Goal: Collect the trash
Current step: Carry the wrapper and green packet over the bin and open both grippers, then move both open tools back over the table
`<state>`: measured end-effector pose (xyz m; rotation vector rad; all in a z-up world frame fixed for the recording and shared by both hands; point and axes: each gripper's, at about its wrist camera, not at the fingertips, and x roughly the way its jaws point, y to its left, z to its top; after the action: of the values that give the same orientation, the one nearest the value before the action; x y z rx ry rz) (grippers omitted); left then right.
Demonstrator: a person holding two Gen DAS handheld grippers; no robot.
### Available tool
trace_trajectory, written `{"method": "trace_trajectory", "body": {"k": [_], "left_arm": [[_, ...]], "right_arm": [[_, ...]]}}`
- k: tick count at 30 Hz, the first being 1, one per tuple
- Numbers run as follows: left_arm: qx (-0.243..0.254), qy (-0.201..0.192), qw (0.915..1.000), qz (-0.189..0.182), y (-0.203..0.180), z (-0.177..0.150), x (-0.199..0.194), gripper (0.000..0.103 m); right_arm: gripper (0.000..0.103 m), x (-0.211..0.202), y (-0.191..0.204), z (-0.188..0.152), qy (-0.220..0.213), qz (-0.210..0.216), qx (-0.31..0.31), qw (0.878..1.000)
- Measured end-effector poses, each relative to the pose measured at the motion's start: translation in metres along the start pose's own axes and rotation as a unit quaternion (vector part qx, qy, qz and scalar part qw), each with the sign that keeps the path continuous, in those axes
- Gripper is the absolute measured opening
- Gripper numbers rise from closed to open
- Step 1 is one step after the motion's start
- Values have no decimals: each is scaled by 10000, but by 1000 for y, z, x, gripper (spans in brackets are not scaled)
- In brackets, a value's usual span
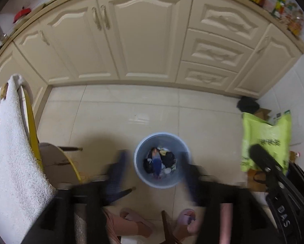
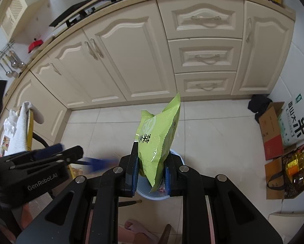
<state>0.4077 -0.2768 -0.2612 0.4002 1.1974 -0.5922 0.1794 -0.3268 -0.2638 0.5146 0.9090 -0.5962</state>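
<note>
A round blue trash bin [image 1: 162, 162] stands on the tiled floor with several scraps inside, among them a blue wrapper [image 1: 157, 163]. My left gripper [image 1: 154, 172] hangs above the bin, its blurred blue-padded fingers [image 1: 119, 170] spread wide with nothing between them. It also shows at the left of the right wrist view as the left gripper [image 2: 78, 157]. My right gripper [image 2: 152, 162] is shut on a light green snack bag [image 2: 160, 142], which stands upright over the bin's rim [image 2: 143, 195]. In the left wrist view the green bag [image 1: 265, 134] is to the right of the bin.
Cream kitchen cabinets [image 2: 131, 61] run along the far side of the floor. A chair with a white towel [image 1: 11, 142] stands at the left. Cardboard boxes [image 2: 271, 130], a rice sack [image 2: 296, 122] and an oil bottle [image 2: 298, 162] crowd the right. A person's pink slippers [image 1: 135, 223] are near the bin.
</note>
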Motion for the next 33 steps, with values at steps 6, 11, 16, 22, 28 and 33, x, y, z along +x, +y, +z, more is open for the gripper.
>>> {"method": "trace_trajectory", "body": {"k": [6, 11, 16, 22, 28, 33], "left_arm": [[-159, 127, 9998, 26, 1, 4, 18, 69], [-185, 229, 9996, 32, 8, 0, 18, 69], [-260, 202, 9994, 134, 17, -3, 11, 69], [-325, 173, 9993, 95, 21, -13, 0, 69], [-329, 226, 9991, 103, 24, -23, -6, 69], [-393, 249, 9989, 79, 28, -27, -10, 69]], "right_arm": [[20, 12, -10, -6, 225, -88, 102, 9997], [20, 20, -3, -8, 360, -26, 46, 9993], [22, 23, 14, -4, 395, 133, -108, 9991], [73, 15, 21, -5, 299, 237, -39, 9993], [87, 5, 13, -8, 152, 14, 107, 9998], [89, 1, 10, -10, 160, -112, 111, 9997]]}}
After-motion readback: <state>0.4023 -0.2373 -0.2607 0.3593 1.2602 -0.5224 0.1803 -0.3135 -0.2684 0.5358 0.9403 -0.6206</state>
